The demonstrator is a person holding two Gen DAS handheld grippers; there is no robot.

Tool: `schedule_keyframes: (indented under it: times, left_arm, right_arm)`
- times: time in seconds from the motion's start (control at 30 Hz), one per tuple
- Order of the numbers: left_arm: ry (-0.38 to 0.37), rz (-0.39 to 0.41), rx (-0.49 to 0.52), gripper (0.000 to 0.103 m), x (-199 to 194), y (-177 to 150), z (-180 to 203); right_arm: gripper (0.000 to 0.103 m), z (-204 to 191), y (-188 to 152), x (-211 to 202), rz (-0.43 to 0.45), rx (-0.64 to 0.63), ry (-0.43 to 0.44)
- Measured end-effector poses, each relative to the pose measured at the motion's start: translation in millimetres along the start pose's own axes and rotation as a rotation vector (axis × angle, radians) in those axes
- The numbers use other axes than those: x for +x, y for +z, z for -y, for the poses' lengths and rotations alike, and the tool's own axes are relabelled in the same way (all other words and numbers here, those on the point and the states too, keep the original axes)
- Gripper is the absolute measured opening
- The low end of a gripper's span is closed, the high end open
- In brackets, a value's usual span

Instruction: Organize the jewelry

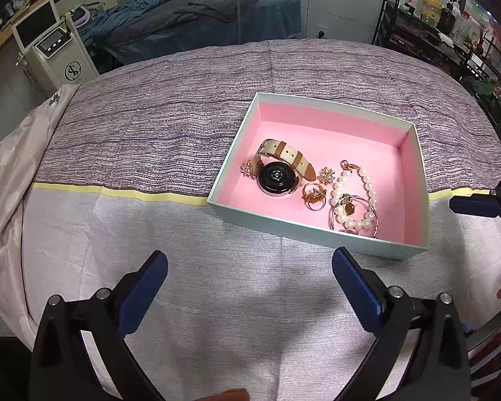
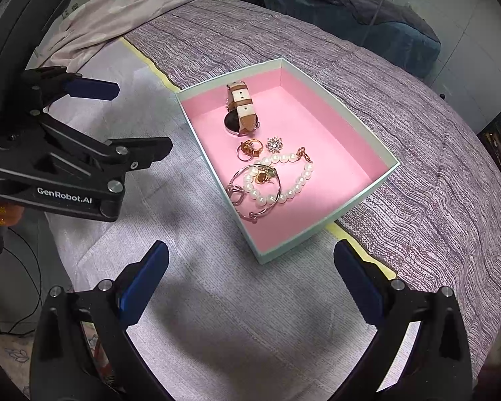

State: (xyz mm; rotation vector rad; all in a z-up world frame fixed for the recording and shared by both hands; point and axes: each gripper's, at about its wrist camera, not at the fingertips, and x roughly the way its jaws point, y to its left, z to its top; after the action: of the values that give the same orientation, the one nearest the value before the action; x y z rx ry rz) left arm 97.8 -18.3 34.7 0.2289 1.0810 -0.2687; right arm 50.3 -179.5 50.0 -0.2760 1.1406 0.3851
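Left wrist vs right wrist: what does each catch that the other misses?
Left wrist only: a white machine with a screen, a cluttered black shelf, and a small gold flower piece left of the watch.

Right wrist only: the left claw from outside, open.

Both: the pink-lined box, watch, pearl bracelet, rings, bangle, striped bedcover.
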Motion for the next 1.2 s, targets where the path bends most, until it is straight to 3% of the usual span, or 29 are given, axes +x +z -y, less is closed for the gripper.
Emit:
schedule_keyframes:
  times: [0.87,1.2]
  left_arm:
    - [-0.009,0.005,-0.001,0.097,1.3,0.5,3.5]
    - [-0.010,0.042,0.013,0.097,-3.0,0.8,4.4]
  right_arm:
    - [0.098,0.3,-2.5,0.0,0.000,0.006,-0.005]
    - [0.098,-0.8,-2.5,0.2,0.000,0.005,-0.012]
